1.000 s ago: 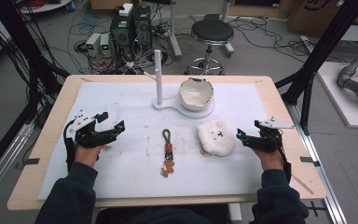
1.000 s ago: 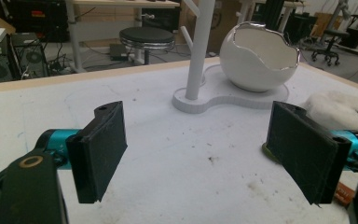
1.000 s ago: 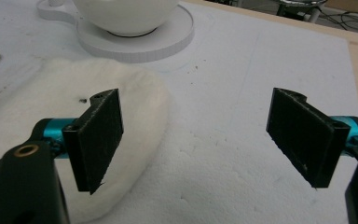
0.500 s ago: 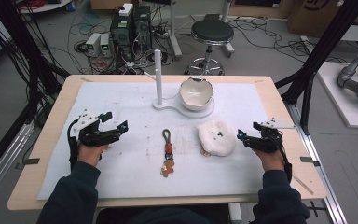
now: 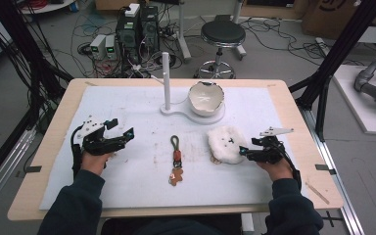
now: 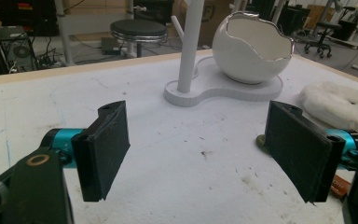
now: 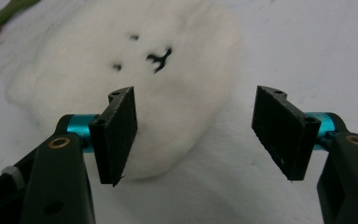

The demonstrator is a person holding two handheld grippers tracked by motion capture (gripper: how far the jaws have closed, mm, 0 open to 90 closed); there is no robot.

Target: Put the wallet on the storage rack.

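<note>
The right gripper [image 5: 243, 151], jaws spread, is held against the white plush toy [image 5: 225, 144]; the left gripper [image 5: 123, 130], near the desk's left edge, is also spread.

dark teal sleeves [image 5: 73, 205]; black hand-held gripper [image 5: 119, 134] with turquoise jaw mounts, grey plate.

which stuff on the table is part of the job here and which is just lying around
In the job:
- white plush toy, right at the open right tongs
- keychain, nearest the open left tongs, which are apart from it

Probably just lying about, for now:
- eggshell-shaped bowl
- white stand with post
</note>
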